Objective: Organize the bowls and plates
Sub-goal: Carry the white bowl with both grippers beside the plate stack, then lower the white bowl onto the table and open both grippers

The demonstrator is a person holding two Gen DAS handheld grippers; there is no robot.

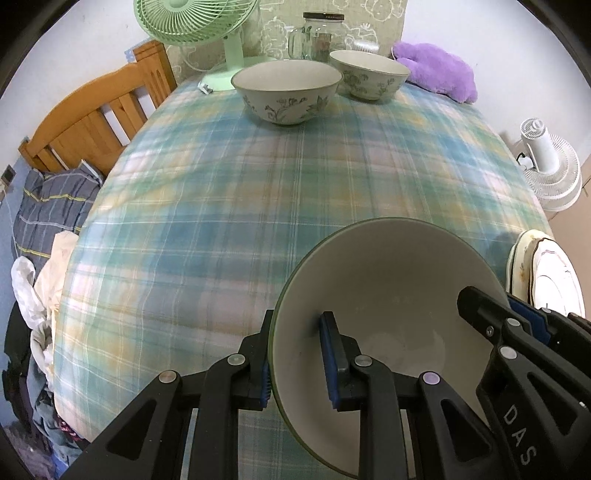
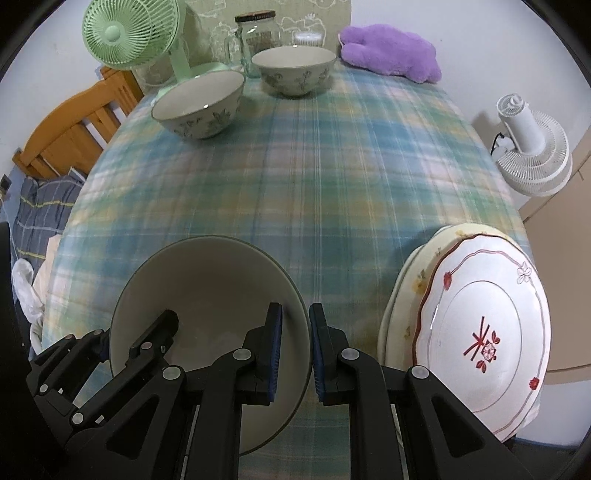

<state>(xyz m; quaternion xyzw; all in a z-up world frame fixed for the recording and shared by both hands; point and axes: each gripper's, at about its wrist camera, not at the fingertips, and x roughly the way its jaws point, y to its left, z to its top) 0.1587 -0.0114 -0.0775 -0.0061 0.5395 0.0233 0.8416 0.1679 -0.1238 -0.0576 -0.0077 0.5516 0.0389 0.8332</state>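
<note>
A large cream bowl (image 1: 391, 295) (image 2: 207, 284) sits near the front edge of the plaid table. My left gripper (image 1: 295, 354) is shut on its left rim, one finger inside and one outside. My right gripper (image 2: 295, 350) is shut on its right rim the same way; it also shows in the left wrist view (image 1: 517, 325). Two floral bowls (image 1: 286, 92) (image 1: 369, 74) stand at the far end, also seen in the right wrist view (image 2: 199, 103) (image 2: 293, 70). A stack of plates (image 2: 484, 332) (image 1: 546, 269) lies at the front right, a white red-patterned plate on top.
A green fan (image 1: 207, 33), a glass jar (image 1: 323, 35) and a purple plush (image 1: 439, 70) stand at the table's far end. A wooden bed frame (image 1: 92, 114) with bedding is to the left. A white fan (image 2: 528, 147) stands on the floor to the right.
</note>
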